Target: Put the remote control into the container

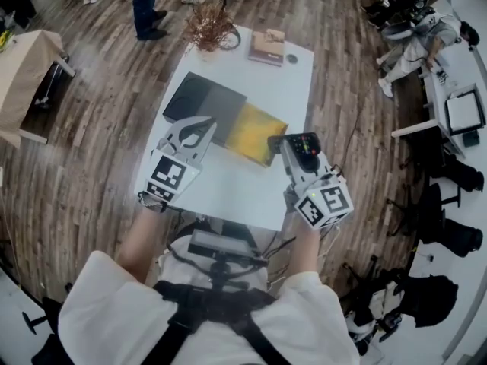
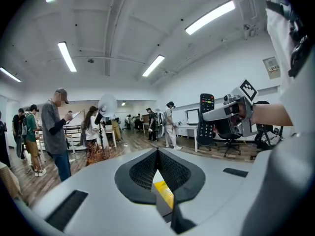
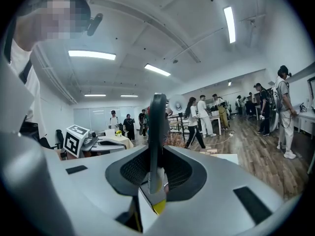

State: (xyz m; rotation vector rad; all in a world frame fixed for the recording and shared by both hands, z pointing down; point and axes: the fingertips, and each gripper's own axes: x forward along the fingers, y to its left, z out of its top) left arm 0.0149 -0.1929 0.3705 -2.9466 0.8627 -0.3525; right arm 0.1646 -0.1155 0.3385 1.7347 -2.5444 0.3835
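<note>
The black remote control [image 1: 305, 144] stands clamped in my right gripper [image 1: 297, 153], just right of the container and above the white table [image 1: 228, 192]. In the right gripper view the remote [image 3: 156, 127] shows edge-on between the pads. The container [image 1: 204, 99] is a dark grey flat box with a yellow part [image 1: 255, 133] lying beside it, mid-table. My left gripper [image 1: 203, 128] hovers over the container's near left corner, jaws together and empty. From the left gripper view, the remote [image 2: 206, 119] appears upright at the right, and a yellow patch [image 2: 165, 193] shows under the closed jaws.
A dried plant [image 1: 209, 25], a brown book [image 1: 266, 46] and a small dark disc [image 1: 292, 58] sit at the table's far end. Several people stand beyond the table. Office chairs and desks [image 1: 449, 112] line the right side.
</note>
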